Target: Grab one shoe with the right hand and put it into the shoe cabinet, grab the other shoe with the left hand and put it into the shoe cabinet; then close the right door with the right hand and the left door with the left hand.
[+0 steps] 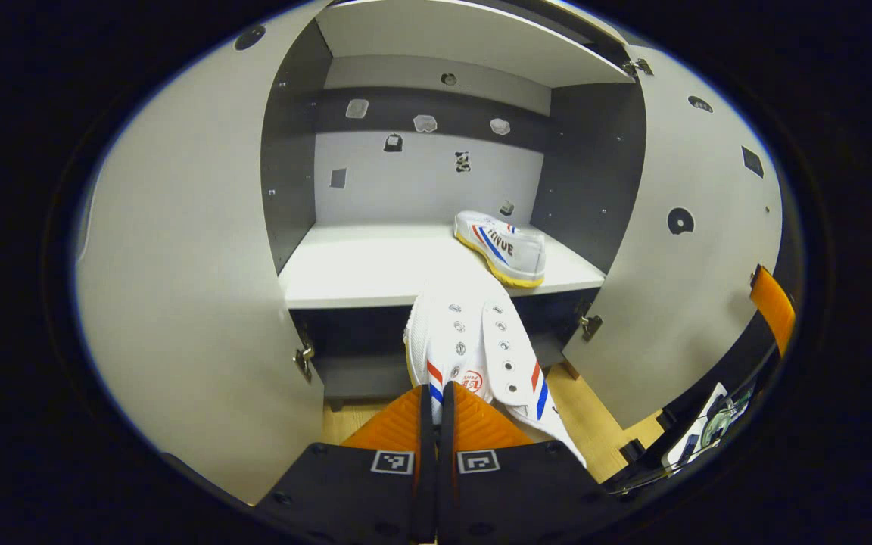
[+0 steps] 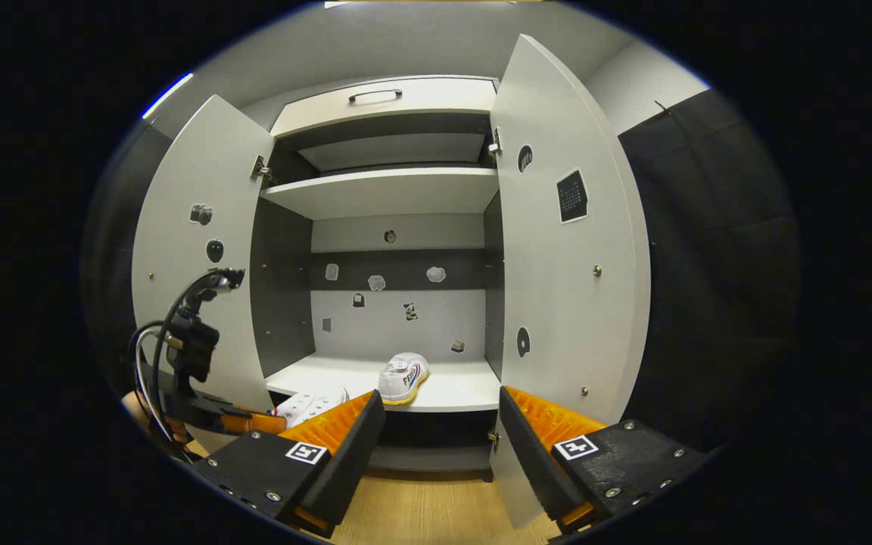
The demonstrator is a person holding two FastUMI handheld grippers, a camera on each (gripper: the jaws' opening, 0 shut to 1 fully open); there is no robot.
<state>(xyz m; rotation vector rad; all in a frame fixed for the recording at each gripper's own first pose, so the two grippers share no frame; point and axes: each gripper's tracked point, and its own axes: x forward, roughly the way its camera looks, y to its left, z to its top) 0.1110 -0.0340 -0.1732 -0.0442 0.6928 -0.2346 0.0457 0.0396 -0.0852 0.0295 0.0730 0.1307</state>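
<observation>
We hold the left gripper [image 1: 436, 412] clenched on the near shoe [image 1: 474, 348], its two fingers pinching the heel end so the toe points toward the cabinet [image 1: 436, 45]. That shoe hangs just in front of the low shelf [image 1: 360, 272], its toe over the shelf's front edge, above the wooden floor [image 1: 587, 424]. The far shoe [image 1: 502, 247] already lies on the right part of that shelf, near the right wall, well clear of the one we carry. Both doors stand wide open: the left door [image 1: 179, 303] to the left of the held shoe, the right door [image 1: 686, 250] to its right, neither touching it. Small stickers [image 1: 425, 123] dot the back wall.

Our right gripper [image 2: 436, 431] hangs released, jaws spread wide with nothing between them, back from the cabinet and facing the opening. From there the right door's lower edge [image 2: 512, 484] sits just beside its right finger. The left gripper [image 2: 201, 378], with its cables, shows low on the left in front of the left door [image 2: 194, 303], and the held shoe [image 2: 311, 405] reaches the shelf edge.
</observation>
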